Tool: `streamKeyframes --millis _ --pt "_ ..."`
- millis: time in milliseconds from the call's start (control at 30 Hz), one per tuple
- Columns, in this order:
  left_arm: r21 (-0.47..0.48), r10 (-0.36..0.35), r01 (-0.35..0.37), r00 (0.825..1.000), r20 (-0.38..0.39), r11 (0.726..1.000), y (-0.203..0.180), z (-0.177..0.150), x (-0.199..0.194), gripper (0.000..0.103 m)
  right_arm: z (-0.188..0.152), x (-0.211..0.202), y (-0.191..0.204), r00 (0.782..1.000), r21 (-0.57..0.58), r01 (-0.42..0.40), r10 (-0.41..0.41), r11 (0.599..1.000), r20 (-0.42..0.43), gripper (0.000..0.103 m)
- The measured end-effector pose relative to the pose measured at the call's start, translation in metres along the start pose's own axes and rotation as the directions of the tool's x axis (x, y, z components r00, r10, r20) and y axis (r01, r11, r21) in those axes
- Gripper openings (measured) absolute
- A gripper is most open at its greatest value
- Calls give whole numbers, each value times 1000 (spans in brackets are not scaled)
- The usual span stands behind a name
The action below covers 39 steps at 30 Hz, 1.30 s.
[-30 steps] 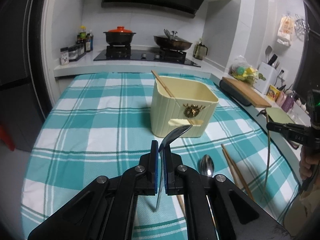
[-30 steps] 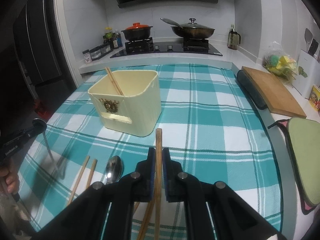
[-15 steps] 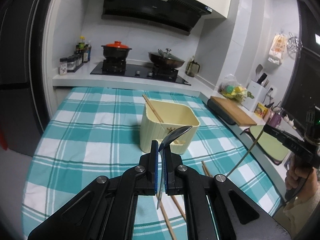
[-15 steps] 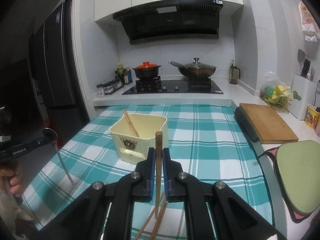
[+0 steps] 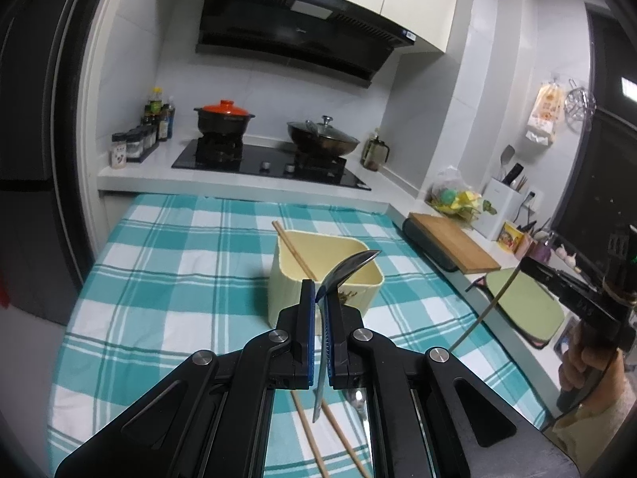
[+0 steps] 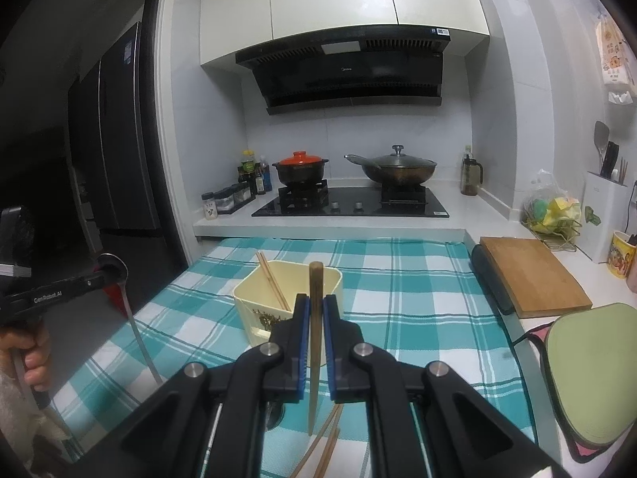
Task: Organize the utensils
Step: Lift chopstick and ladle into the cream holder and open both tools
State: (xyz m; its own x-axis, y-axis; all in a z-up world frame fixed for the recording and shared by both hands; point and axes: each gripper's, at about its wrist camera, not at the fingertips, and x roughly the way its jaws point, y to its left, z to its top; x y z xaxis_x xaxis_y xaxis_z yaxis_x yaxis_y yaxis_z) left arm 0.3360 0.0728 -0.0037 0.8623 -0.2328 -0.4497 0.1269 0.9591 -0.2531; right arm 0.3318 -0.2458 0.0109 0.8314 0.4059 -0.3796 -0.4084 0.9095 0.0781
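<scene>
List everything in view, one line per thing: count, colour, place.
Plaid tablecloth: one, teal and white, covering the table.
Plastic utensil bin: one, cream, mid-table, chopsticks leaning inside.
Loose wooden chopsticks: at least two, brown, on the cloth below the grippers.
Clay pot: one, black with orange lid, on the stove.
Lidded wok: one, dark, on the stove.
Wooden cutting board: one, brown, right counter.
Metal spoon: one, silver, in the left gripper.
Wooden chopstick: one, brown, in the right gripper.
</scene>
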Motion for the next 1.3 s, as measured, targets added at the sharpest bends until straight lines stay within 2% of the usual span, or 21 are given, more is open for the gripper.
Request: streamKeyframes --millis 200,367,533,667,800,900,1100,1300 --pt "-10 -33 33 999 44 999 -1 35 1 2 26 3 0 1000 -7 -7 7 1000 30 7" --pt "-11 -37 39 993 115 999 -3 80 10 2 68 8 7 995 -40 -14 18 999 94 7" --pt "-30 -25 30 985 168 999 -3 116 40 2 113 31 10 990 -58 -20 28 998 138 7" --pt "-52 -15 24 983 181 998 -1 130 80 2 139 61 11 988 -54 -31 38 998 149 7" --pt "-84 -7 20 989 145 996 6 123 128 2 145 95 8 990 -57 -28 36 998 137 7" --pt "-139 -8 20 996 91 990 18 108 164 2 136 122 4 994 -58 -24 30 998 105 7" --pt "-236 15 -19 1000 -20 972 45 69 223 2 103 177 -9 1000 -50 -22 21 999 -11 7" --pt "-245 40 -64 994 -100 967 53 45 254 2 68 221 -14 989 -43 -34 28 998 -143 7"
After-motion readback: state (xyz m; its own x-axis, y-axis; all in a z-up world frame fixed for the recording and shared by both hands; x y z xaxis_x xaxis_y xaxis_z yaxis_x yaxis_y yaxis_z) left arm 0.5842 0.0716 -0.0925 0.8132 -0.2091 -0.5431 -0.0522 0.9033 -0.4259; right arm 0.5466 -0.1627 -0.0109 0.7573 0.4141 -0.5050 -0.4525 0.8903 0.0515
